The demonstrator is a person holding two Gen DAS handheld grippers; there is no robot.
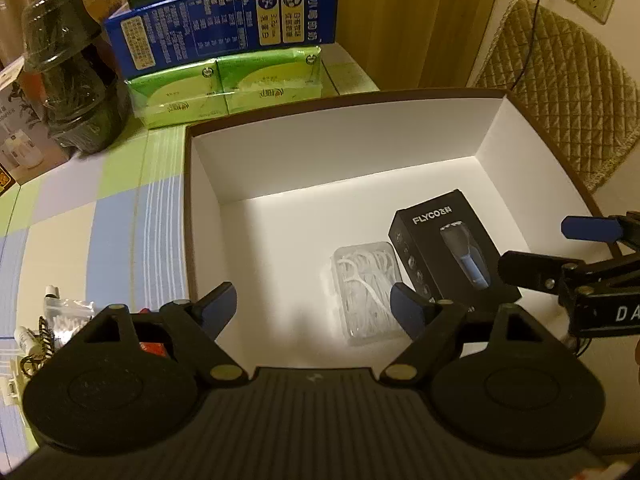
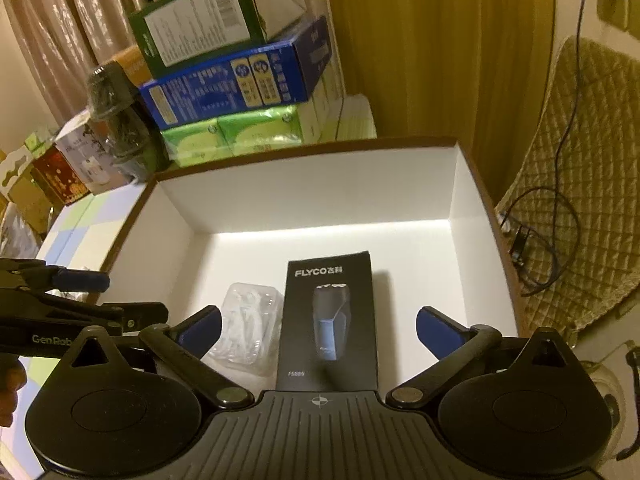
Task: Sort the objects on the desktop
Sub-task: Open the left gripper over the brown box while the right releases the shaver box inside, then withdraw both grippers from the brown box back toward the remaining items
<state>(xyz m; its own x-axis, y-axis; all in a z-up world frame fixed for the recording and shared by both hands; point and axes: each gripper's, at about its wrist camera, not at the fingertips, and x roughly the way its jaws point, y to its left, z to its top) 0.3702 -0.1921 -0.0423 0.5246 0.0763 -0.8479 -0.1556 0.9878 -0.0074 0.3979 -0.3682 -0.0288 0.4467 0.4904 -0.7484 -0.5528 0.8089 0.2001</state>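
A large white box with a brown rim (image 1: 328,152) (image 2: 304,192) stands open on the table. Inside it lie a black FLYCO shaver box (image 1: 444,248) (image 2: 328,316) and a clear case of floss picks (image 1: 366,288) (image 2: 248,324), side by side. My left gripper (image 1: 312,306) is open and empty above the box's near left part. My right gripper (image 2: 318,330) is open and empty, hovering over the shaver box. The right gripper also shows at the right edge of the left wrist view (image 1: 560,252), and the left gripper at the left edge of the right wrist view (image 2: 120,300).
Small loose items, a bag and keys (image 1: 52,320), lie on the checked tablecloth left of the box. Behind it stand stacked green and blue cartons (image 1: 224,32) (image 2: 236,76), tissue packs (image 1: 228,88) and a dark wrapped jar (image 1: 68,76). A quilted chair (image 1: 560,92) (image 2: 580,208) stands at right.
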